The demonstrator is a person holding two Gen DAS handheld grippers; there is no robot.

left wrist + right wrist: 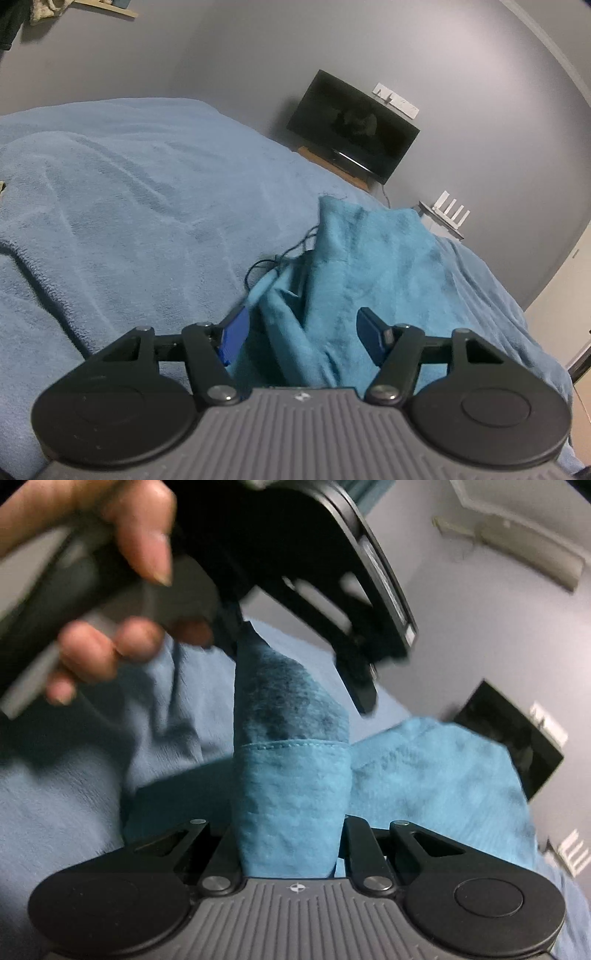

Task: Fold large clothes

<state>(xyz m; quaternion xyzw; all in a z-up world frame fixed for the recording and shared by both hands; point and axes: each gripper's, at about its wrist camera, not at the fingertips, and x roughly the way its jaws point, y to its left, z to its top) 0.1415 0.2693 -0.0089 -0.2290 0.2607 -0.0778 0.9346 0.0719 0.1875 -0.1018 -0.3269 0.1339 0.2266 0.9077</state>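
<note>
A teal garment (362, 266) lies bunched on a light blue blanket covering the bed (129, 192). My left gripper (303, 332) is open, its blue fingers (234, 338) on either side of a fold of the garment, not closed on it. In the right wrist view the garment (291, 775) runs as a taut band from my right gripper (291, 834) up to the left gripper's body (314, 554), held by a hand (110, 590). The right gripper's fingers are hidden under the cloth and appear shut on it.
A dark TV (351, 125) stands on a wooden stand against the grey wall beyond the bed. A white router (448, 214) sits to its right. A black cord (273, 262) lies on the blanket beside the garment.
</note>
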